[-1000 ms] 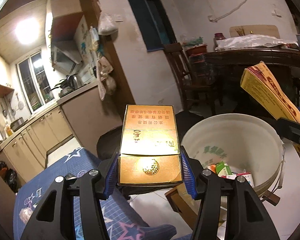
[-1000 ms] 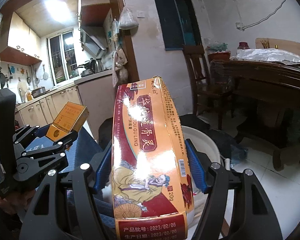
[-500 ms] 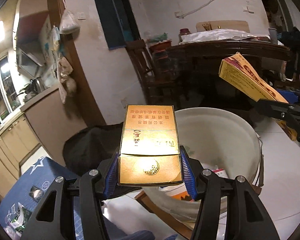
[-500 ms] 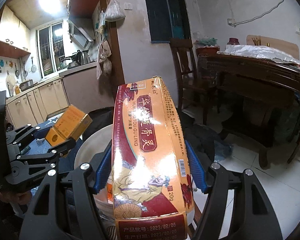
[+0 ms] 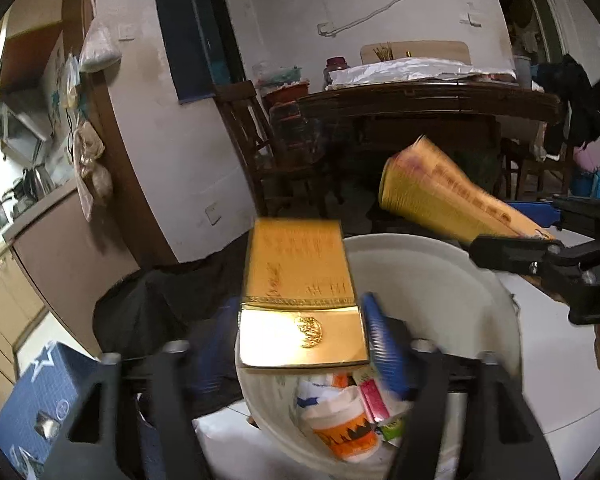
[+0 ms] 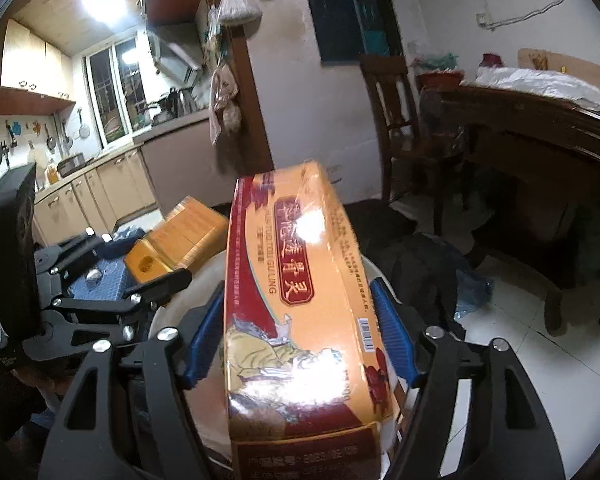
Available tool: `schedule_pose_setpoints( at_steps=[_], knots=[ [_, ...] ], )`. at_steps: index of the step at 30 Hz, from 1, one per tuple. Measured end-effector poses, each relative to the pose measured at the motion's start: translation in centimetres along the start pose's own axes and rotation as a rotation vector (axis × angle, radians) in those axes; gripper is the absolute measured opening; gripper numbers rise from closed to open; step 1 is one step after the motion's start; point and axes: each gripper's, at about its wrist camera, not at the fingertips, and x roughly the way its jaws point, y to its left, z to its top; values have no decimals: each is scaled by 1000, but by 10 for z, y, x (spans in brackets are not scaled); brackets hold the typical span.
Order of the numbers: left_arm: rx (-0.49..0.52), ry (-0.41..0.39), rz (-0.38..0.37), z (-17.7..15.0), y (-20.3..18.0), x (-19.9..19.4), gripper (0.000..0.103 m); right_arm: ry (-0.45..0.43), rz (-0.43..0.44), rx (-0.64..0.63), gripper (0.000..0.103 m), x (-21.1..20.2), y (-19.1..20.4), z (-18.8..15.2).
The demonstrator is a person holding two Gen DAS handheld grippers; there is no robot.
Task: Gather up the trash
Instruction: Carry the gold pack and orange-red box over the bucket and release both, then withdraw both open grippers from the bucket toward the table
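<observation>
Two handheld grippers hover over a large white bucket (image 5: 452,280), each carrying a piece of cardboard trash. The bucket stands on a pale tiled floor (image 6: 540,360) and already holds litter, including an orange-and-white tub (image 5: 346,428) and small cartons.

The larger item is a long orange medicine box (image 6: 300,300), tilted with its far end raised. The right gripper (image 6: 300,344) has its blue pads (image 6: 392,332) against the box's long sides near the lower end. In the left wrist view the same box points up and to the left above the bucket's far rim.

The smaller item is a gold cigarette box (image 5: 300,296), lying flat. The left gripper (image 5: 300,340) appears spread: its right pad stands just clear of the box, though blur makes the left side hard to read. The box sits over the bucket's near-left rim rather than its middle.

The likely risk is the gold box striking that rim and tumbling outside onto the dark bag (image 5: 160,312) or the floor. The long box, held low and off balance, might pivot in the pads or bridge the opening. Both grippers angle slightly downward, side by side, well apart.
</observation>
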Motion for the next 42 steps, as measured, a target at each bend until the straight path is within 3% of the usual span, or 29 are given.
schedule_pose_setpoints(
  at_steps=[1, 17, 31, 37, 42],
  knots=[
    [1, -2, 16, 0, 0, 2, 86, 0, -9, 3, 74, 2, -1, 0],
    [-12, 32, 42, -11, 3, 5, 86, 20, -16, 42, 74, 3, -15, -6],
    [-53, 23, 83, -19, 25, -20, 86, 6, 26, -10, 74, 4, 15, 3],
    [-147, 60, 161, -55, 62, -54, 86, -5, 103, -59, 74, 4, 49, 4],
    [-276, 138, 254, -110, 112, -90, 86, 8, 198, -146, 74, 12, 98, 0]
  ],
)
